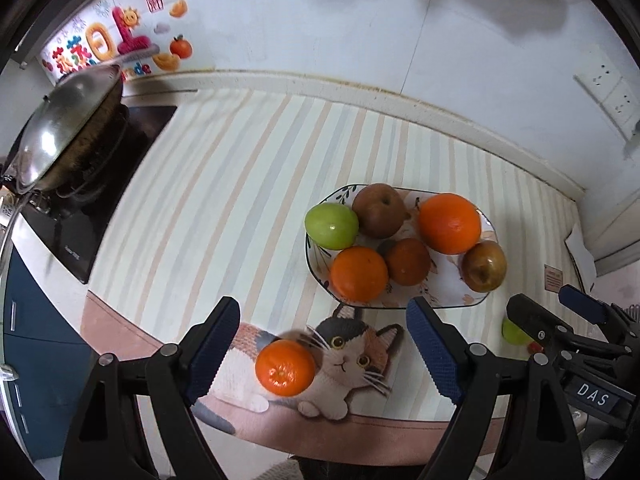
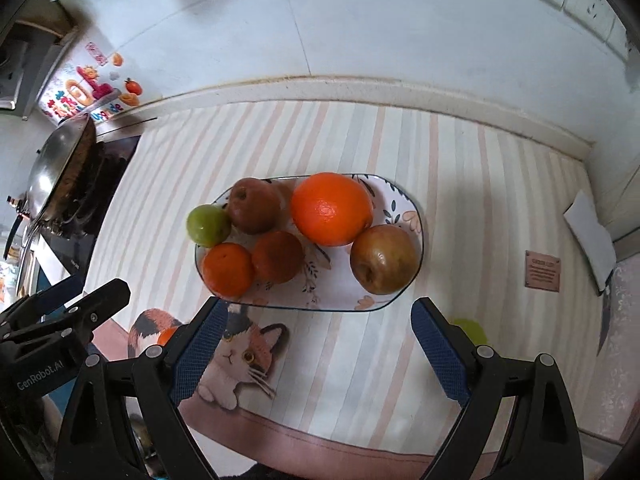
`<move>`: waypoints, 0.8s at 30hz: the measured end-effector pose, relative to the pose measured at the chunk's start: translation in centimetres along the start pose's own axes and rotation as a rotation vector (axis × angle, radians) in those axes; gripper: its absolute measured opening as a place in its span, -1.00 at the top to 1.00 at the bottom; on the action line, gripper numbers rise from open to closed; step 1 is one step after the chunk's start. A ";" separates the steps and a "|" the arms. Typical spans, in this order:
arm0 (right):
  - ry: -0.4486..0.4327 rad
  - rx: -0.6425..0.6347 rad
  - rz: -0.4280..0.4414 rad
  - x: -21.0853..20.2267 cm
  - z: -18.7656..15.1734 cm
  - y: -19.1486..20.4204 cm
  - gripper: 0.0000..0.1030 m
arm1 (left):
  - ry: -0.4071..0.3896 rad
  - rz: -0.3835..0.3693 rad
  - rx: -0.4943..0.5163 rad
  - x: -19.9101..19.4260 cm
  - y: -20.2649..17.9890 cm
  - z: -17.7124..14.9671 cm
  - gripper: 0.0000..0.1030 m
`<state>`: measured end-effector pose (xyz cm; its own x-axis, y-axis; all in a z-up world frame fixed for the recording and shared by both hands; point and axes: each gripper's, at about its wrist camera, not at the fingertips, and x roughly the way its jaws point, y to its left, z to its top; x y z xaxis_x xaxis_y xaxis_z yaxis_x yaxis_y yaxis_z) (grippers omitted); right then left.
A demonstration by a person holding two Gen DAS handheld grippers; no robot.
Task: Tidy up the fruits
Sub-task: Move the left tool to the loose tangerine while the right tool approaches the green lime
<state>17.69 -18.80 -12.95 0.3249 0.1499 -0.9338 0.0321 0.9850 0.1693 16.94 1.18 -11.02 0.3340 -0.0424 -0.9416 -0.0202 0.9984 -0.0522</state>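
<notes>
A patterned plate [image 1: 444, 298] [image 2: 402, 208] on the striped mat holds several fruits: a green apple [image 1: 331, 226] [image 2: 208, 225], brownish apples [image 1: 379, 210] [image 2: 383, 258], a large orange [image 1: 449, 223] [image 2: 331, 208] and small oranges [image 1: 359, 273] [image 2: 228, 269]. A loose small orange [image 1: 285, 367] lies on the cat picture, between the fingers of my open left gripper [image 1: 322, 354]; it peeks out in the right wrist view [image 2: 166, 336]. My right gripper [image 2: 318, 350] is open and empty in front of the plate. A green fruit [image 2: 470, 330] [image 1: 514, 332] lies beside its right finger.
A wok [image 1: 68, 128] [image 2: 60, 168] sits on the stove at the left. The tiled wall [image 1: 360, 20] runs behind the counter. A white folded paper [image 2: 590, 236] and a small brown label [image 2: 542, 270] lie at the right edge.
</notes>
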 end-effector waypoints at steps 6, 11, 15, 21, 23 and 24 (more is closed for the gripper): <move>-0.055 -0.019 0.006 -3.8 -1.6 1.0 -0.85 | -0.061 -0.001 -0.010 -3.5 0.2 -1.4 -0.65; -0.093 -0.026 0.014 -6.8 -3.0 1.4 -0.85 | -0.092 -0.004 -0.016 -5.7 0.1 -2.6 -0.65; -0.107 -0.036 0.016 -8.7 -3.9 1.7 -0.85 | -0.095 -0.014 -0.010 -6.7 0.0 -3.6 -0.65; -0.116 -0.030 0.043 -10.3 -5.1 1.7 -0.85 | -0.112 -0.017 -0.007 -7.9 -0.2 -4.8 -0.65; -0.116 -0.018 0.055 -10.2 -5.3 1.3 -0.85 | -0.104 -0.016 -0.014 -7.8 -0.2 -5.1 -0.65; -0.116 -0.008 0.059 -10.2 -5.4 1.0 -0.87 | -0.097 -0.017 -0.021 -7.6 -0.1 -5.1 -0.65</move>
<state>9.32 -18.89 -4.99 0.4328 0.1974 -0.8796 0.0024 0.9755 0.2202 9.59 1.18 -5.56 0.4245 -0.0547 -0.9038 -0.0329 0.9966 -0.0758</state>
